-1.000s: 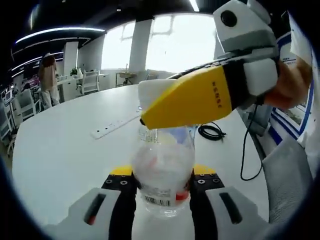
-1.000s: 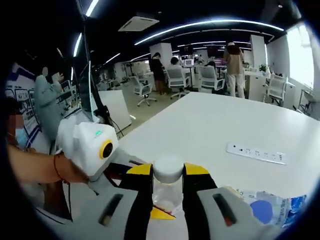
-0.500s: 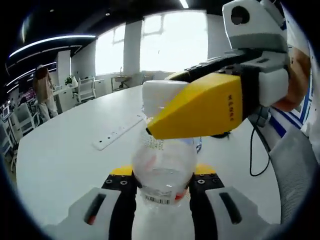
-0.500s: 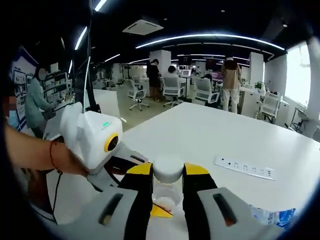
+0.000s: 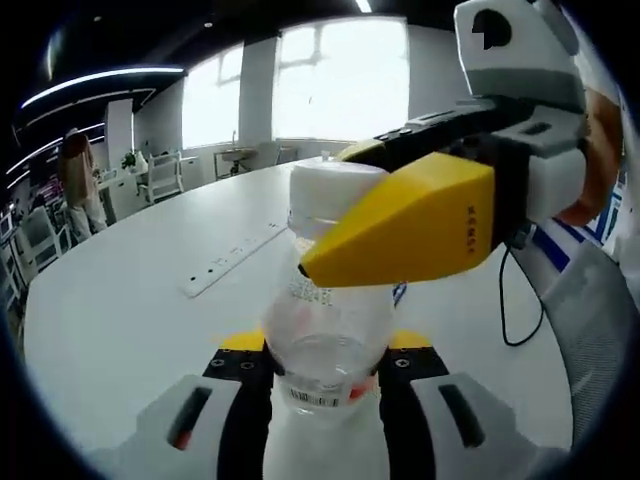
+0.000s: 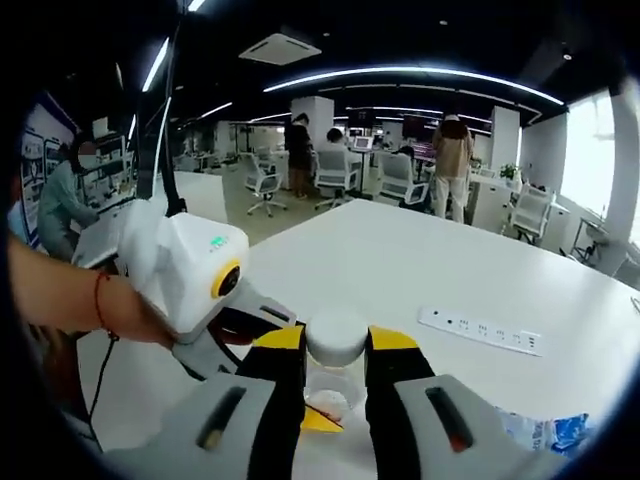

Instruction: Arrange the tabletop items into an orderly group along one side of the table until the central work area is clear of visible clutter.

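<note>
A clear plastic bottle stands upright between the jaws of my left gripper, which is shut on its lower body above the barcode label. Its white cap is clamped by my right gripper, whose yellow jaws reach in from the right. In the right gripper view the same cap sits pinched between the right gripper jaws, with the bottle's clear neck below. A hand holds the left gripper at the left.
A white power strip lies on the big white table. A black cable trails at the right edge. A blue and white wrapper lies near the bottle. Office chairs and people stand far behind.
Both grippers keep their hold on the bottle and cap. In the left gripper view the cap and the right gripper's jaws have risen a little and the cap shows more fully.
</note>
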A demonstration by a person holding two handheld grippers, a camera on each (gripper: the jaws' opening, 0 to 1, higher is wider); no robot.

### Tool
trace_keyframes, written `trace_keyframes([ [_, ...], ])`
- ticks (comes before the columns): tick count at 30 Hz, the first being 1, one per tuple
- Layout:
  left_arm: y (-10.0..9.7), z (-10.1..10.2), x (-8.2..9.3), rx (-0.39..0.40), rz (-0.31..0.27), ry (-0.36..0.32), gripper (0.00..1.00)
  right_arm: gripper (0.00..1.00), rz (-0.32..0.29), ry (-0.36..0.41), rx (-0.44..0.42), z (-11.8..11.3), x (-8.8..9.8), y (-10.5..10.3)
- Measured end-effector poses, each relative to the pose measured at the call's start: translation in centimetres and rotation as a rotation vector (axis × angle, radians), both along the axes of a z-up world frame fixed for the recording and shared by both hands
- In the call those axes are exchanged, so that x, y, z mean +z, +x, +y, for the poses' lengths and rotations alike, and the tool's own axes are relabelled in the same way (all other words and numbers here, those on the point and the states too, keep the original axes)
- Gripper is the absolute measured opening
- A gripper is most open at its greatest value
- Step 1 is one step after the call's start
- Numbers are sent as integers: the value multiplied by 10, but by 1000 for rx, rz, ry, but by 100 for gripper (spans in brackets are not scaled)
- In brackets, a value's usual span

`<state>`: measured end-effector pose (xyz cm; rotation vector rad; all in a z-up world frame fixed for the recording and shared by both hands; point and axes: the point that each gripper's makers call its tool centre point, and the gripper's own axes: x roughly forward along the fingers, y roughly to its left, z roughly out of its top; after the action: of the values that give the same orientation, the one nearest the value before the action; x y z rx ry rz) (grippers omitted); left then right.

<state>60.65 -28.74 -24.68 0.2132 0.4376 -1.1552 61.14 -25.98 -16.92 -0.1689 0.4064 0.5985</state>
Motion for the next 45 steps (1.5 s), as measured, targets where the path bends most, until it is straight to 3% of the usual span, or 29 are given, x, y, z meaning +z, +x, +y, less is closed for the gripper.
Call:
trace_keyframes([
  [18,2,-3,-11,-27,10,-5,41,20,8,-42,-5,-1,-14,0],
  [37,2,-4,-9,-19,9,-14,42,22,2,-61,12,-1,-13,4],
  [45,2,-2,-11,-6,17,-7,48,28,-4,-62,11,-3,-12,6],
])
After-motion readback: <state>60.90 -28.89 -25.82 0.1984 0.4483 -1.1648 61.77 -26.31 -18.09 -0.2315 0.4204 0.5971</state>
